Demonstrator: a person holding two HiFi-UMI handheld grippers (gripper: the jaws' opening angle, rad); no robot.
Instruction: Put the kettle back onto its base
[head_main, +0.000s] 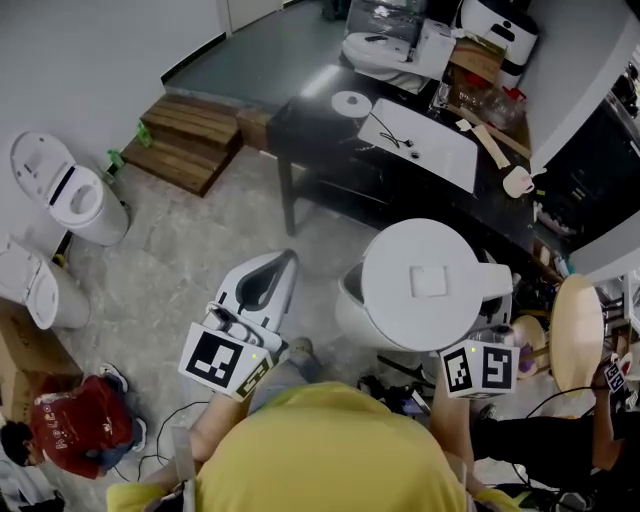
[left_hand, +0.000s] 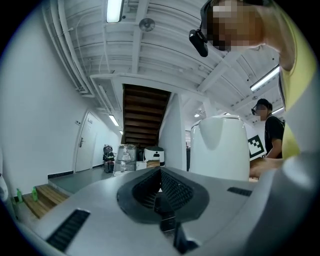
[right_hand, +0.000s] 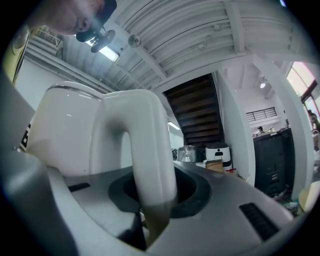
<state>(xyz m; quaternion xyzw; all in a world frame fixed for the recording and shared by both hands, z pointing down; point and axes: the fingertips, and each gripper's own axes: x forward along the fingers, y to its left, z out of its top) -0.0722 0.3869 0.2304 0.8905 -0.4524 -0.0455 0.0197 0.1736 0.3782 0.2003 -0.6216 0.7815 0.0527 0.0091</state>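
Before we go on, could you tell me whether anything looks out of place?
Only the kettle: it hangs by its handle in the right gripper, over the floor, not on the black table. Nothing spilled.

Yellow shirt (head_main: 330, 450); grey left gripper (head_main: 280, 268) (black-white marker cube (head_main: 222, 360)).

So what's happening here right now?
A person holds a gripper in each hand. The right gripper is clamped on the handle of a white kettle, held in the air above the floor. The left gripper is shut and empty beside it. Ahead stands a black table with a round white disc, probably the kettle's base. The kettle is not on it yet.
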